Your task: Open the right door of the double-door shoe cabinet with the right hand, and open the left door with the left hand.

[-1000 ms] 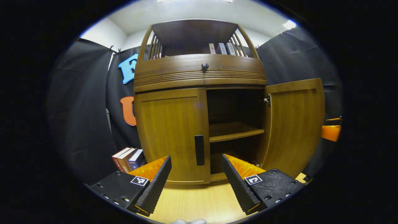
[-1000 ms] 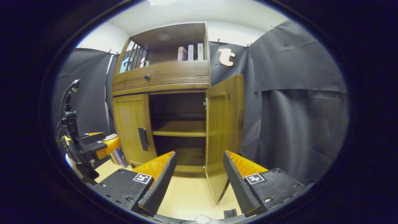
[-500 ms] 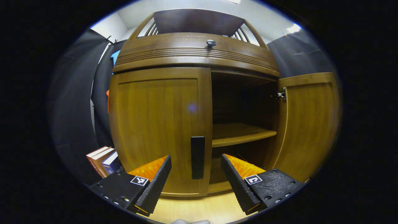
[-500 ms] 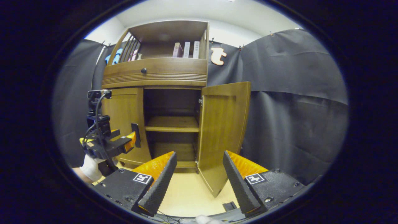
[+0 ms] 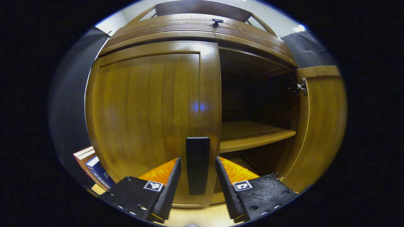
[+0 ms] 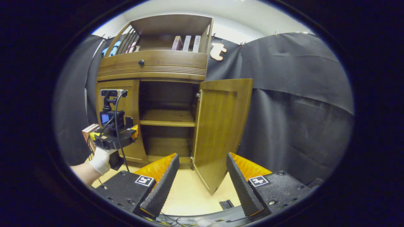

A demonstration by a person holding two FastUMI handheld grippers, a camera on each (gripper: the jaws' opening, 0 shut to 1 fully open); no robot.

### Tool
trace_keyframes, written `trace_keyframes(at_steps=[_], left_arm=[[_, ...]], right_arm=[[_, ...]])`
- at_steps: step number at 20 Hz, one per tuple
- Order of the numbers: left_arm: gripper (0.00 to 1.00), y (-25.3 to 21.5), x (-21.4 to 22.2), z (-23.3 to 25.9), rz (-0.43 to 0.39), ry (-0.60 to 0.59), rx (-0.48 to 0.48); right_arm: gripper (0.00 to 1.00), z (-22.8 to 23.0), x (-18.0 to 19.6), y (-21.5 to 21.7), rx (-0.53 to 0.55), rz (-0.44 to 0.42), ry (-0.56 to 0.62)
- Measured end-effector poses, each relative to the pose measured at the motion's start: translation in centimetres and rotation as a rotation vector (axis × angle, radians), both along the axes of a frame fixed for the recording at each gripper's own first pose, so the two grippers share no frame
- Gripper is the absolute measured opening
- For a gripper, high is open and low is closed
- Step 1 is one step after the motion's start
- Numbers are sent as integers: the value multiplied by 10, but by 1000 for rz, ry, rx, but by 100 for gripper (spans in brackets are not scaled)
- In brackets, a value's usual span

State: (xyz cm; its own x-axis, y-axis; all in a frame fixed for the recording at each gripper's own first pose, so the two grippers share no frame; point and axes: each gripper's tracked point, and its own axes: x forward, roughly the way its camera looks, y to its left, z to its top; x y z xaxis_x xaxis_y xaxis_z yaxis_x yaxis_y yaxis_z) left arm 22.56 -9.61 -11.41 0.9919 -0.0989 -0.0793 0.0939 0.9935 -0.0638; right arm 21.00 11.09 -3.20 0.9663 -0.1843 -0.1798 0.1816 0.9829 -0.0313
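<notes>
your left tool (image 5: 196, 189) straddles the handle (image 5: 197, 164), but you cannot tell whether its fingers touch it. the books (image 5: 91, 164) beside the left door (image 5: 148, 119) are cut off by the edge, the wood grain is blurred, and the cabinet's lower compartment (image 5: 252, 160) sits partly behind a finger.

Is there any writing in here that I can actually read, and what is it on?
No text reads clearly.
Upright books on the brown wooden cabinet's top shelf: spine print too small.
Leaning books beside the cabinet: blurred.
Square black-and-white markers: patterns, not words.
</notes>
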Motion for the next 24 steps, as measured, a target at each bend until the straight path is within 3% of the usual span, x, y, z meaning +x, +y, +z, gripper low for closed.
trace_keyframes(at_steps=[2,3,6,7,8,9,10,20,21,22,24], left_arm=[[55,0,0,-3,-12,10,-10],[43,-1,-2,-3,-26,11,-17],[39,-3,-6,-4,-68,12,-22],[30,-2,-8,-3,-75,13,-21],[39,-2,-10,-4,-84,9,-25],[22,-3,-13,-3,-94,11,-31],[30,-2,-16,-2,-105,7,-36],[30,13,-78,-2,-146,-9,-42],[39,15,-81,-2,-143,-10,-46],[30,16,-84,-2,-139,-12,-48],[28,17,-87,-1,-124,-18,-45]], right_arm=[[95,-2,0,3,-6,19,4],[96,-2,-1,4,-8,28,4],[94,-3,0,8,-10,49,6],[94,-3,-1,10,-5,57,7],[96,-4,0,12,-1,64,7],[94,-4,-2,13,2,67,6],[94,-5,-2,13,3,72,6],[95,-6,-4,19,13,121,7],[94,-6,-4,19,14,126,7],[95,-5,-4,20,14,131,5],[95,-5,-5,21,12,138,2]])
